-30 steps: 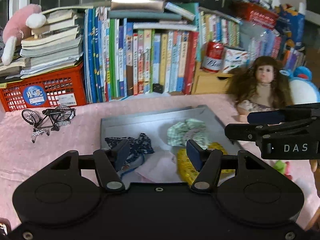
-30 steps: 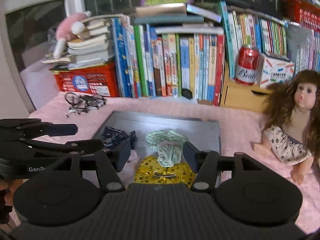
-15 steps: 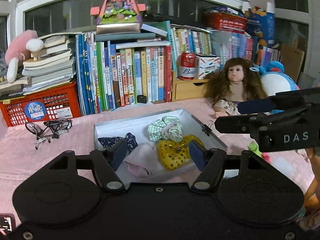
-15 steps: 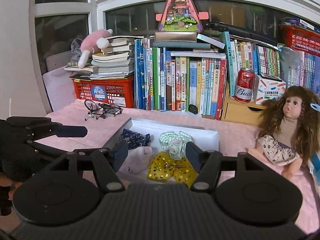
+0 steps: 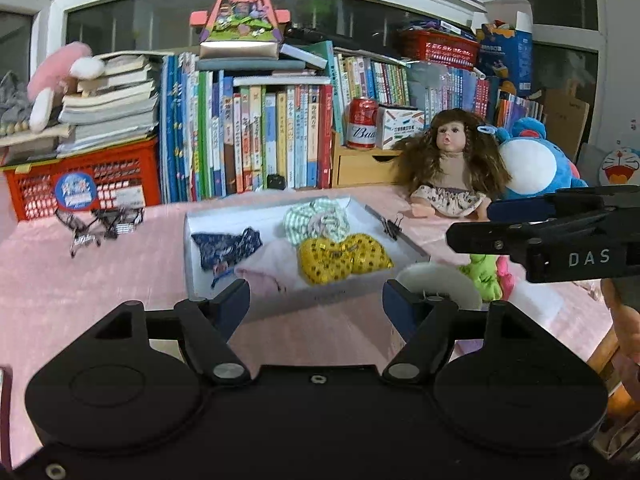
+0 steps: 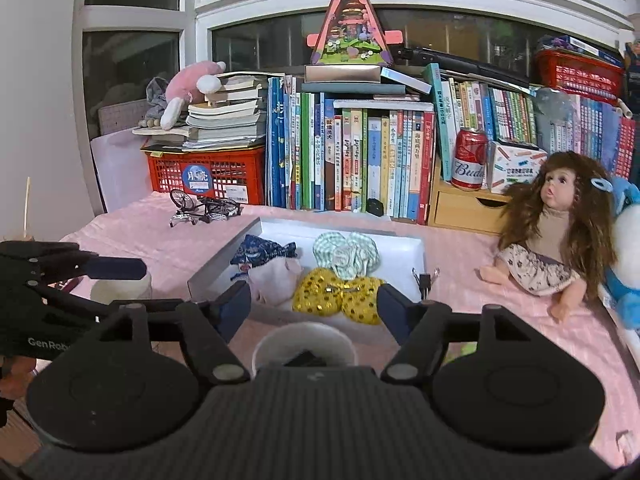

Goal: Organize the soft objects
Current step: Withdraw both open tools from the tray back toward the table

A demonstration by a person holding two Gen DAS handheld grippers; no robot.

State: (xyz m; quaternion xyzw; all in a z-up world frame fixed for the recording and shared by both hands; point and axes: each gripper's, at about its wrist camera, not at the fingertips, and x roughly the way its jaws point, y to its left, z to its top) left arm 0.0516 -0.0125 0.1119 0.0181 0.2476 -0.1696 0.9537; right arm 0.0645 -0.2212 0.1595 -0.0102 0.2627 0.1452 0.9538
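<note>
Both grippers empty, near side of the tray

The left gripper (image 5: 316, 300) and right gripper (image 6: 314, 306) hold nothing, jaws opening; four soft pieces lie grouped in the white tray (image 5: 192, 256), the gold bow (image 5: 344, 258) nearest, seemingly sorted there; a green toy (image 5: 482, 276) lies outside, right.

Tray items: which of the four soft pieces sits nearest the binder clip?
The yellow sequined bow, at the tray's front corner beside the binder clip; the green, pink and navy pieces lie farther off.

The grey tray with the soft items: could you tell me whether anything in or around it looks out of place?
The tray holds four soft pieces, tidy enough. One oddity: a black binder clip lies on the pink cloth by its right edge, hard among soft things. A green soft toy also sits outside.
</note>
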